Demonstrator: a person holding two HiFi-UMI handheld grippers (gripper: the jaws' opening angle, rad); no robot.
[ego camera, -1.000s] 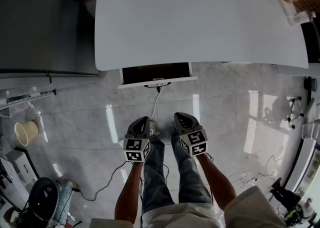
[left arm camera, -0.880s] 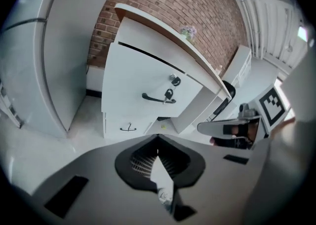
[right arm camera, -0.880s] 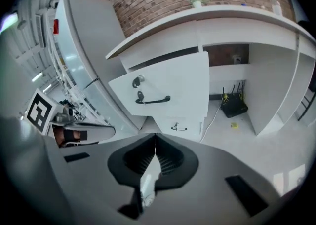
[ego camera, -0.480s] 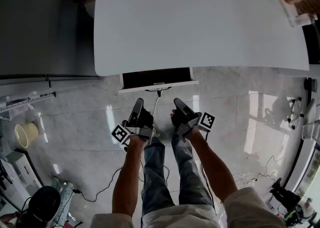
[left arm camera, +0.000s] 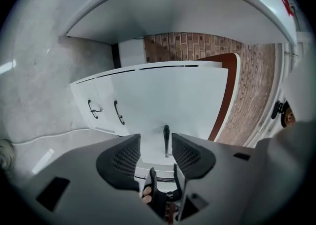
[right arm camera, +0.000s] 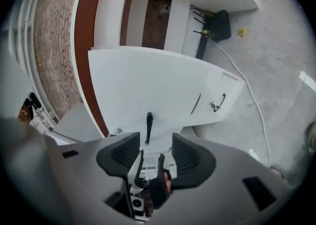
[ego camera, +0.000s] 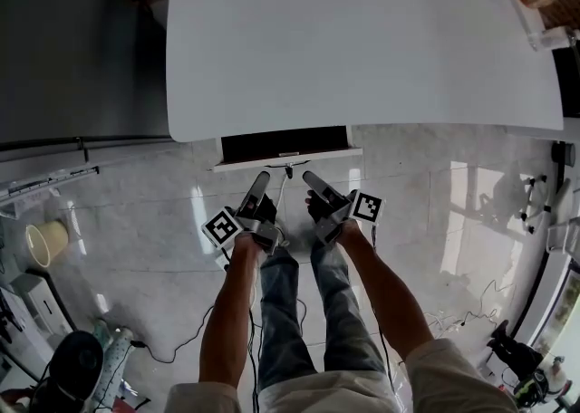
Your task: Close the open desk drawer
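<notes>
The white desk (ego camera: 362, 40) has one drawer (ego camera: 285, 159) pulled out under its front edge, dark inside, with a black handle (ego camera: 288, 166) on its white front. My left gripper (ego camera: 260, 181) and right gripper (ego camera: 309, 177) are side by side just short of that front, rolled on their sides. The jaws of both are opening, with nothing between them. In the left gripper view the handle (left arm camera: 166, 139) stands just past the left gripper (left arm camera: 154, 151). The right gripper view shows the handle (right arm camera: 148, 126) just beyond the right gripper (right arm camera: 150, 152).
A yellow bucket (ego camera: 45, 241) and a round machine (ego camera: 77, 361) sit on the tiled floor at the left, with a cable (ego camera: 181, 340) trailing across it. A grey cabinet (ego camera: 72, 40) stands left of the desk. The person's legs (ego camera: 299, 312) are below the grippers.
Both grippers have moved forward to the drawer front and rolled outward, so their marker cubes now face the sides. The drawer has not moved.
</notes>
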